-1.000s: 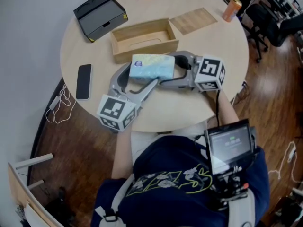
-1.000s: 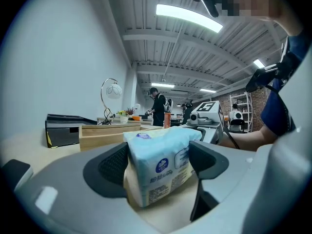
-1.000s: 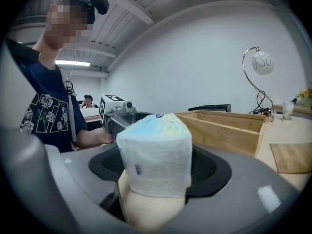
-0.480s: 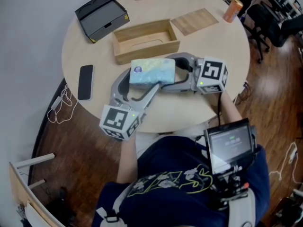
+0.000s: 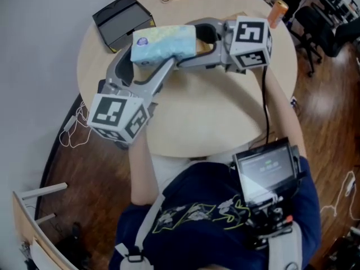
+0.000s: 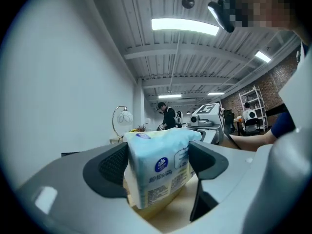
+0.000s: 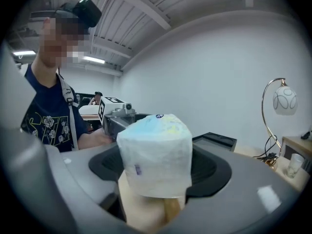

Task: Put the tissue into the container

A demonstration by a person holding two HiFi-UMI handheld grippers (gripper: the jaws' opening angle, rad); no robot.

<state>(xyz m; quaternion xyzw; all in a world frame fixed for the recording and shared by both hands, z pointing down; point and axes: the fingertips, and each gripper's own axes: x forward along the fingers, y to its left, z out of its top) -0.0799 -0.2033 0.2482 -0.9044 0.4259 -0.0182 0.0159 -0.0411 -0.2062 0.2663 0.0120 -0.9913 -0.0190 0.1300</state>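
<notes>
A light blue tissue pack (image 5: 163, 43) hangs in the air above the round table (image 5: 208, 111), held at both ends. My left gripper (image 5: 147, 50) is shut on its left end and my right gripper (image 5: 197, 35) on its right end. The left gripper view has the pack (image 6: 158, 169) pressed between both dark pads (image 6: 111, 165). In the right gripper view the pack (image 7: 156, 152) fills the gap between the jaws. The wooden container (image 5: 204, 45) lies under the pack and is mostly hidden; only a strip of wood shows through the right gripper's frame.
A black open box (image 5: 121, 20) sits at the table's far left. An orange can (image 5: 277, 11) stands at the far right edge. A lamp (image 7: 282, 99) and cables are at the back. Bare tabletop lies between the pack and the person's body.
Both grippers have lifted the tissue pack off the table and carried it away from the person, over the wooden container. The pack now covers most of the container.
</notes>
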